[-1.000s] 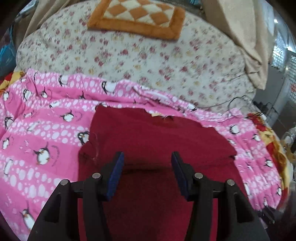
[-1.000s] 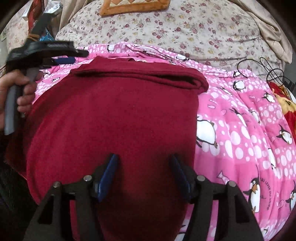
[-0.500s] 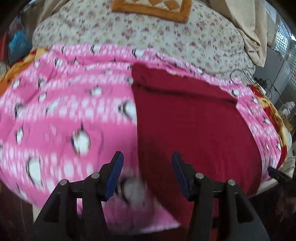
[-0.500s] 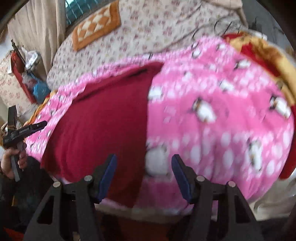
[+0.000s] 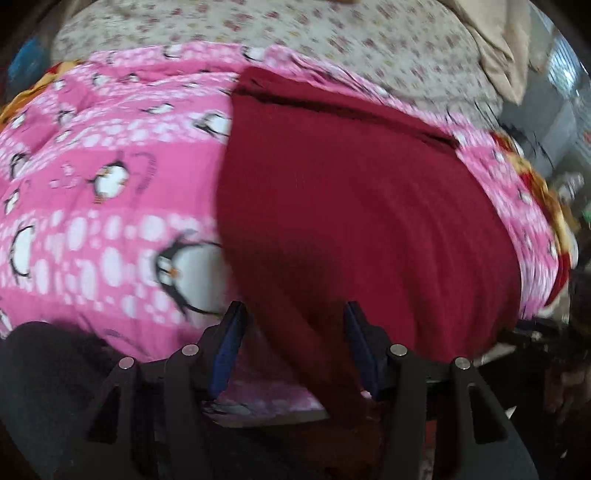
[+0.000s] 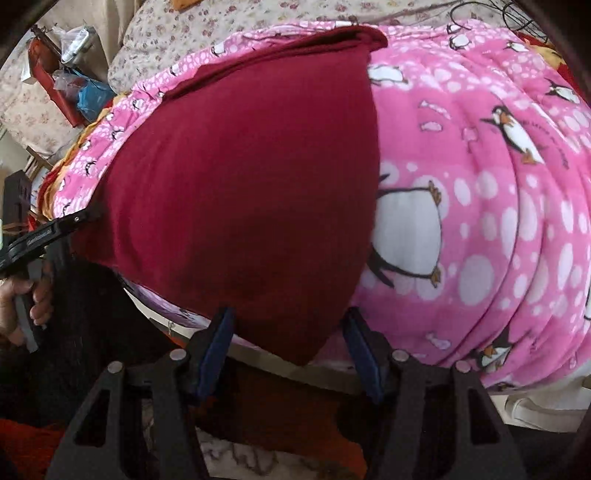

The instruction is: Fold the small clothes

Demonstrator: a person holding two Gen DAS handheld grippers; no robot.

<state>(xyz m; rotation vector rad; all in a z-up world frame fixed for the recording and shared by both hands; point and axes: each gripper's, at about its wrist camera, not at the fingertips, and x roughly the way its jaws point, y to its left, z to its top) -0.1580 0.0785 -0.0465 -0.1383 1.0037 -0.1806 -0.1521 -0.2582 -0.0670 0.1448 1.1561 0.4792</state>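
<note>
A dark red garment (image 5: 354,206) lies flat on the pink penguin blanket (image 5: 92,177), its far edge folded over, its near end hanging over the bed's front edge. It also shows in the right wrist view (image 6: 251,184). My left gripper (image 5: 293,321) is open, its jaws on either side of the garment's near left corner, gripping nothing. My right gripper (image 6: 288,325) is open around the garment's near right corner, which hangs as a point. The left gripper also shows at the left of the right wrist view (image 6: 44,232), held in a hand.
The pink blanket (image 6: 480,184) covers a bed with a floral sheet (image 5: 332,37) behind. A beige cloth (image 5: 502,44) hangs at the back right. Red and blue clutter (image 6: 70,88) sits beside the bed on the left. Black cables (image 6: 509,7) lie at the far right.
Both grippers have pulled back from over the garment to the bed's front edge and dropped low. Each now faces a near corner of the garment. Both stayed open.
</note>
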